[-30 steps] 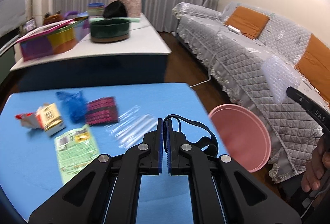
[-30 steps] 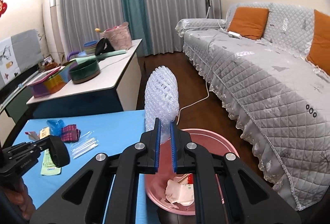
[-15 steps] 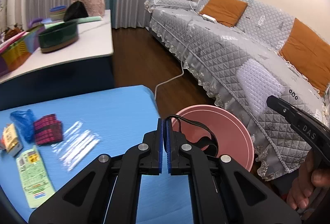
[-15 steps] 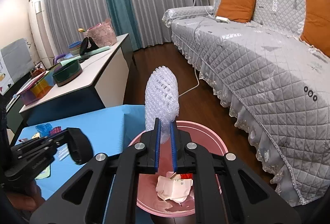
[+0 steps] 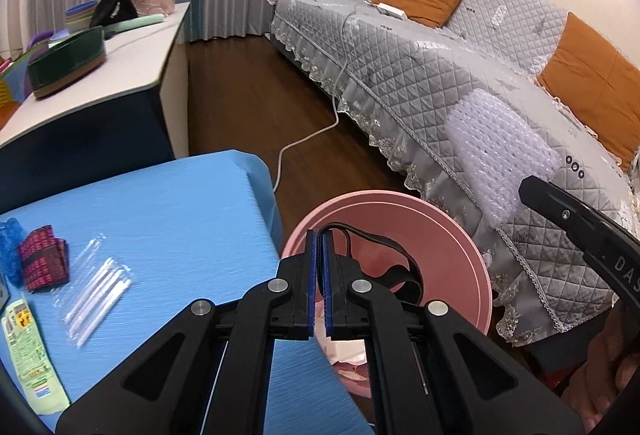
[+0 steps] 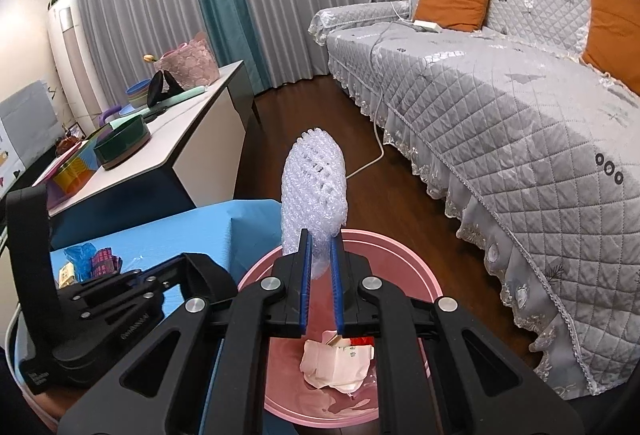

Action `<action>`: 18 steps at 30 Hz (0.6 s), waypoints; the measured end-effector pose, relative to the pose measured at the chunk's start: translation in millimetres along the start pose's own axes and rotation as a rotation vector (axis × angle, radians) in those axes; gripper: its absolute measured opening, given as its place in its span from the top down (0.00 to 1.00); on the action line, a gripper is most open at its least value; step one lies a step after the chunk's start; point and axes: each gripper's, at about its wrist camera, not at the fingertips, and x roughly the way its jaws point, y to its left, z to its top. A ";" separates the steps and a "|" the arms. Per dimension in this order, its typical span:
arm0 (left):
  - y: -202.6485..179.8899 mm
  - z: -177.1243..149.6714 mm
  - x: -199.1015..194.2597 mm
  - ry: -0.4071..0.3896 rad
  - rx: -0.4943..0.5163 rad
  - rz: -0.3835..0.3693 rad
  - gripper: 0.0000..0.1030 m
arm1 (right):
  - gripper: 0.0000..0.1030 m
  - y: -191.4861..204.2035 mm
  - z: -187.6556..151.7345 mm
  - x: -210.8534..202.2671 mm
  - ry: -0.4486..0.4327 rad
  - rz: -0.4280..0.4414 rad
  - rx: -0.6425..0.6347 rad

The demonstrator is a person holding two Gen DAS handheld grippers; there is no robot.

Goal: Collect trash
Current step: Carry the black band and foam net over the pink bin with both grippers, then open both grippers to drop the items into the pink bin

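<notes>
Now that both hands have been swung from the counter (image 5: 168, 203) toward the pink bin (image 6: 400, 247), white foam netting (image 6: 314, 191) is held over it in the right tongs (image 6: 320, 267), ready for dropping; a black strap (image 5: 384, 243) is clenched in the left tongs (image 5: 319, 263).

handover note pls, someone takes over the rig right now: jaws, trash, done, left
Right gripper: jaws shut on the white foam net, held above the pink bin.
Left gripper: jaws shut, nothing between them, also over the bin's near rim.
Done: crumpled paper trash already lies in the bin.
Left: drop the foam net in. On the blue table: clear packet of white sticks, red patterned wrapper, blue wrapper, green packet.
</notes>
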 end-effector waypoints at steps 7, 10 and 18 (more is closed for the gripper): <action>-9.7 2.6 9.3 0.024 0.003 -0.015 0.97 | 0.87 -7.6 -0.1 2.3 0.007 0.002 0.025; -12.3 1.2 14.7 0.058 0.000 -0.026 0.79 | 0.77 -10.5 -0.3 4.5 0.019 0.004 0.039; -7.5 -3.7 9.0 0.054 0.003 -0.007 0.66 | 0.57 -10.1 0.2 4.1 0.015 -0.003 0.052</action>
